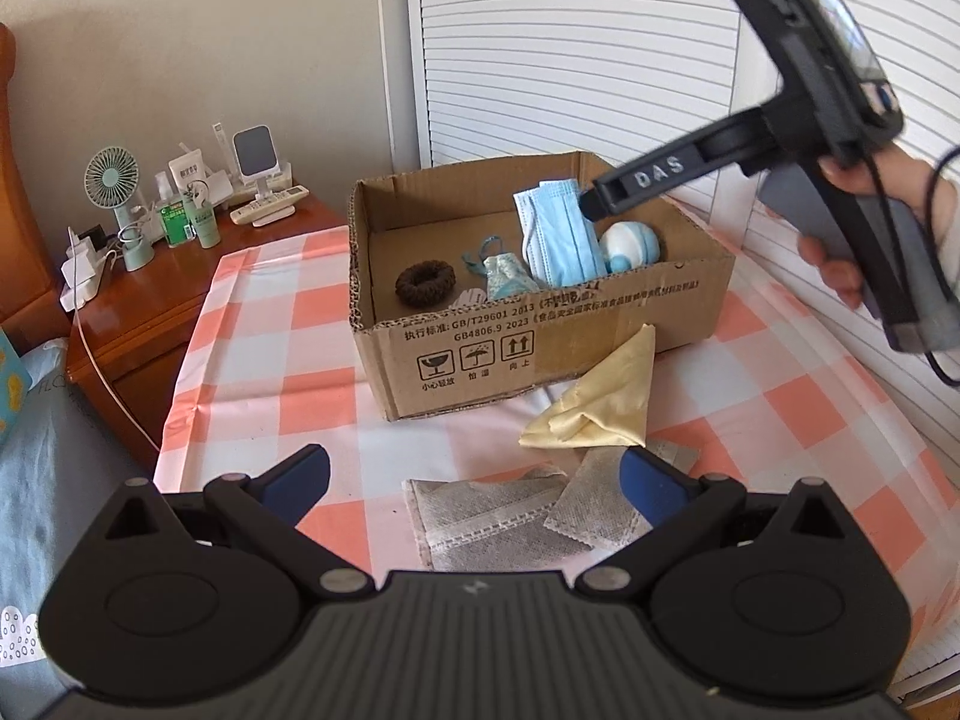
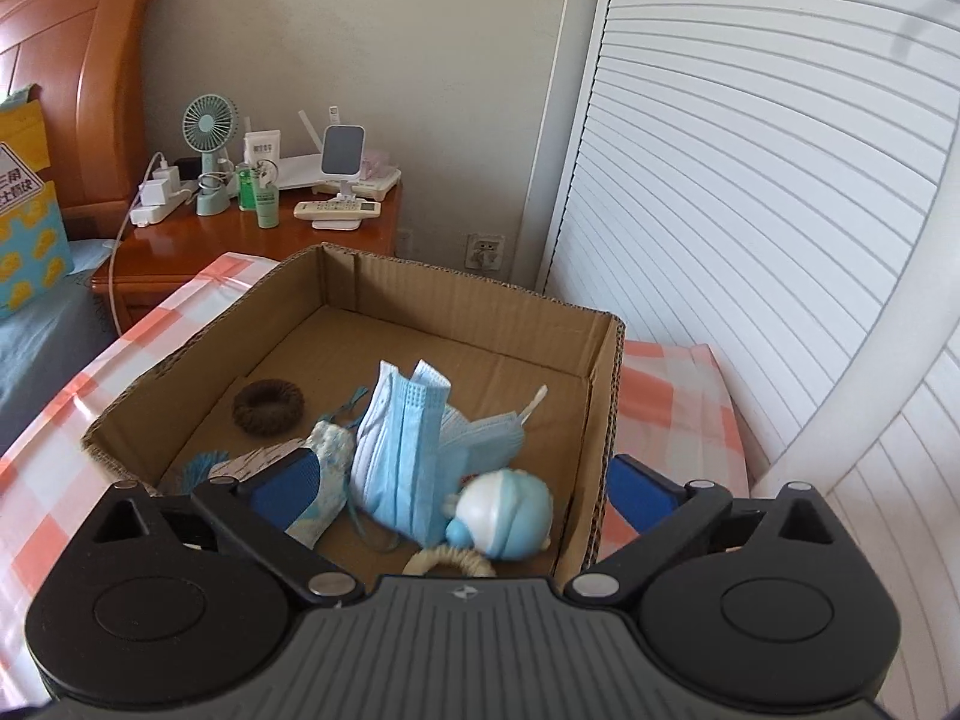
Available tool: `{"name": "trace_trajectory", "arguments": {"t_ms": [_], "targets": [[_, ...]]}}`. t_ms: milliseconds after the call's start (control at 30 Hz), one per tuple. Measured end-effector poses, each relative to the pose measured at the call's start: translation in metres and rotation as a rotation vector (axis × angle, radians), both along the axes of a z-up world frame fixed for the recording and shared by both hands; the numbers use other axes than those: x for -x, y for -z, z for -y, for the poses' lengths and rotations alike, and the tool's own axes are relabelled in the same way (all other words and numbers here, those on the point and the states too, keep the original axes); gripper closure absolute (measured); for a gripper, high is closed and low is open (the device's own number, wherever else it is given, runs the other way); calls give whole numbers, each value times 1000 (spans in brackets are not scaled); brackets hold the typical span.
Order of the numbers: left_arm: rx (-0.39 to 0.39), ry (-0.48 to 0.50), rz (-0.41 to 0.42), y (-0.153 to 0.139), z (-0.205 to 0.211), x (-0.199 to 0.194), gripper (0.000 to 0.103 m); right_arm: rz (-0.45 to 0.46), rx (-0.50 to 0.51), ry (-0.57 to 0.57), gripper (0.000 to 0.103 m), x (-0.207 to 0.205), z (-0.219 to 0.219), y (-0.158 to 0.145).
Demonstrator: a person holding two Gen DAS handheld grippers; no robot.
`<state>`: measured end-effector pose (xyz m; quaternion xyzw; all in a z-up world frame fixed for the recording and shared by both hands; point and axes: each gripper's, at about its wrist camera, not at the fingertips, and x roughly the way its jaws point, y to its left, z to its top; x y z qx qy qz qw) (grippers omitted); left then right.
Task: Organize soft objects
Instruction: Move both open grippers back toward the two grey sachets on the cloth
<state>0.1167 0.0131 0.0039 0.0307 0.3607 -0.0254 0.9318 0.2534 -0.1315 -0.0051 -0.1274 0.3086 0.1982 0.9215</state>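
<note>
Both grippers' jaws gape empty: right gripper above the box, left gripper over grey pouches.

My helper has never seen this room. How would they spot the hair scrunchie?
Find the cardboard box on the checked cloth. On its floor, at the left end, lies the scrunchie: a dark brown fuzzy ring, the only dark item among pale blue things.

The cream ring was half hidden behind the right gripper; the box print was blurry.
</note>
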Motion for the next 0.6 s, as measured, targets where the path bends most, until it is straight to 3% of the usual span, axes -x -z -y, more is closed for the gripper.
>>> {"name": "trace_trajectory", "arguments": {"t_ms": [267,600], "targets": [[-1,-11,18,-5,-7,7,1,16,-29,2,0,40,13,2],[12,-55,-1,2,-25,6,1,-28,-16,75,0,59,25,35]]}}
